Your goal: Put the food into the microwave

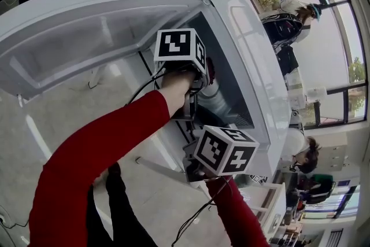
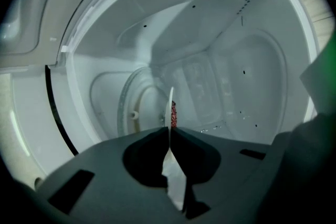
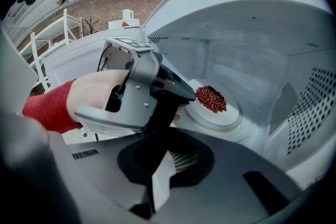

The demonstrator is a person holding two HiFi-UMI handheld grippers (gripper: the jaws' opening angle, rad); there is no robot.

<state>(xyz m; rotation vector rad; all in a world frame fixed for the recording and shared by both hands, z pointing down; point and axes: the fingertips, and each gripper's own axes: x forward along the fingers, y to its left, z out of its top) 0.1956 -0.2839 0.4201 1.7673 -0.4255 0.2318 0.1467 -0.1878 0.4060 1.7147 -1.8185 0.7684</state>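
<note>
1. White plate (image 3: pixel 218 115) with a heap of red food (image 3: pixel 211 98) is already inside the open microwave (image 1: pixel 115 26), over the round turntable (image 2: pixel 144 99) at the middle of the microwave's floor; whether it rests on the turntable or hangs just above it I cannot tell.
2. Left gripper (image 3: pixel 188 98) has its jaws nearly together, pinched on the plate's near rim; its own view shows the rim edge-on between the pads, with the food just beyond them.
3. Right gripper (image 3: pixel 165 157) hangs at the front opening, jaws together with nothing between them; it has no part in this step and is best kept clear of the opening.
4. Step in hand, as I judge it, is setting the plate down; hold it level so the loose food does not roll off; lower it until the base sits flat and centred on the turntable, well off the side walls and the back wall, so it can turn freely.
5. Only then part the jaws; draw the left gripper straight back without lifting, so the plate is not dragged toward the front edge.
</note>
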